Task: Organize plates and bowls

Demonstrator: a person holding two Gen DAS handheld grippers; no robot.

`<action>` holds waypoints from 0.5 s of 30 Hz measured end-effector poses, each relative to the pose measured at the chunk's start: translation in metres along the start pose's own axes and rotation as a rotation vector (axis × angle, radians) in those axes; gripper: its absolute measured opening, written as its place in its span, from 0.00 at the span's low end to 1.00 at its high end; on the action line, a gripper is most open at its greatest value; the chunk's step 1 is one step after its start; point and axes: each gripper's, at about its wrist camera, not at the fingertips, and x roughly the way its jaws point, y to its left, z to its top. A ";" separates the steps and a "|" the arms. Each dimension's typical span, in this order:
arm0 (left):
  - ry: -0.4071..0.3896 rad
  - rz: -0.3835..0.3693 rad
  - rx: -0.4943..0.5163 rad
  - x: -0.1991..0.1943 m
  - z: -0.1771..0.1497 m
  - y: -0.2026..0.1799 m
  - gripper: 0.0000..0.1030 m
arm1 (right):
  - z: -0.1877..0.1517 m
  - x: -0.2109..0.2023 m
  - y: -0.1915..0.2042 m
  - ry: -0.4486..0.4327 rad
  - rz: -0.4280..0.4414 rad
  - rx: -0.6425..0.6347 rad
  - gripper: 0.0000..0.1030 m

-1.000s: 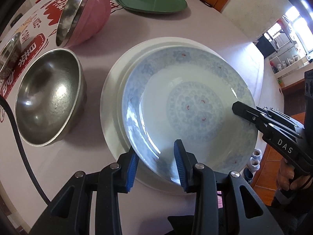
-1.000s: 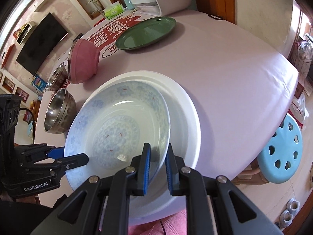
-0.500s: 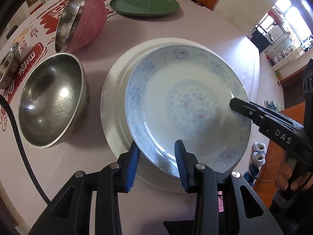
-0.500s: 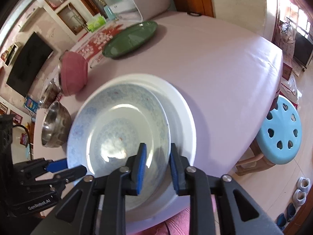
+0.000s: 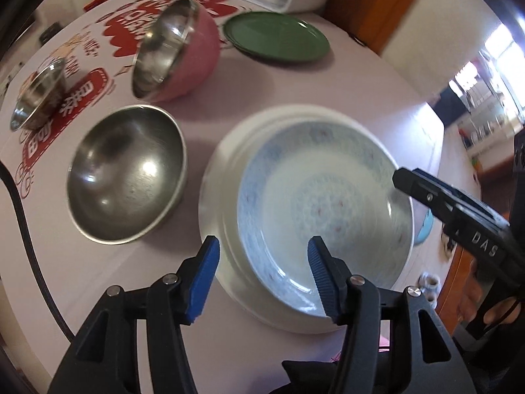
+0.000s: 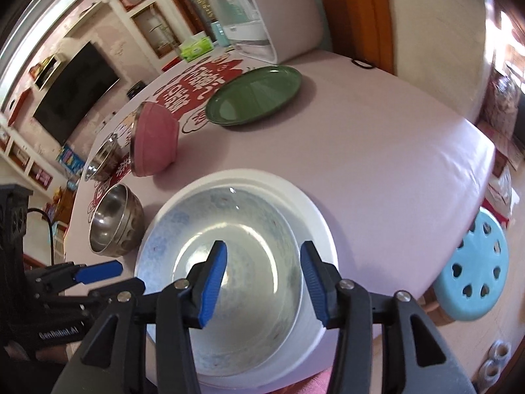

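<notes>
A blue-patterned plate [image 5: 325, 207] lies on a larger white plate [image 5: 216, 177] at the table's near edge; both also show in the right wrist view, the blue plate [image 6: 183, 239] on the white plate [image 6: 315, 216]. My left gripper [image 5: 262, 262] is open, its jaws on either side of the plates' near rim, holding nothing. My right gripper [image 6: 262, 269] is open above the blue plate's right side, empty. It shows in the left wrist view [image 5: 407, 177].
A large steel bowl [image 5: 124, 174] sits left of the plates. A pink bowl with steel lining [image 5: 177, 49] lies tilted behind it. A small steel bowl [image 5: 39, 95] is far left. A green plate [image 5: 275, 37] is at the back. A blue stool [image 6: 472, 266] stands beside the table.
Both grippers have opened wide and let go of the blue plate's rim. The blue plate now rests on the white plate. Both grippers have drawn back and risen a little.
</notes>
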 end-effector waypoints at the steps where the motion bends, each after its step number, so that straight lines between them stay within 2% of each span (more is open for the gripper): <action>1: -0.006 0.004 -0.014 -0.002 0.001 0.000 0.54 | 0.004 -0.001 0.000 0.003 0.006 -0.018 0.46; 6: -0.042 0.009 -0.103 -0.015 0.012 -0.003 0.56 | 0.023 0.000 -0.002 0.019 0.036 -0.104 0.46; 15: -0.101 0.055 -0.236 -0.028 0.034 -0.036 0.57 | 0.053 -0.007 -0.015 0.025 0.092 -0.233 0.47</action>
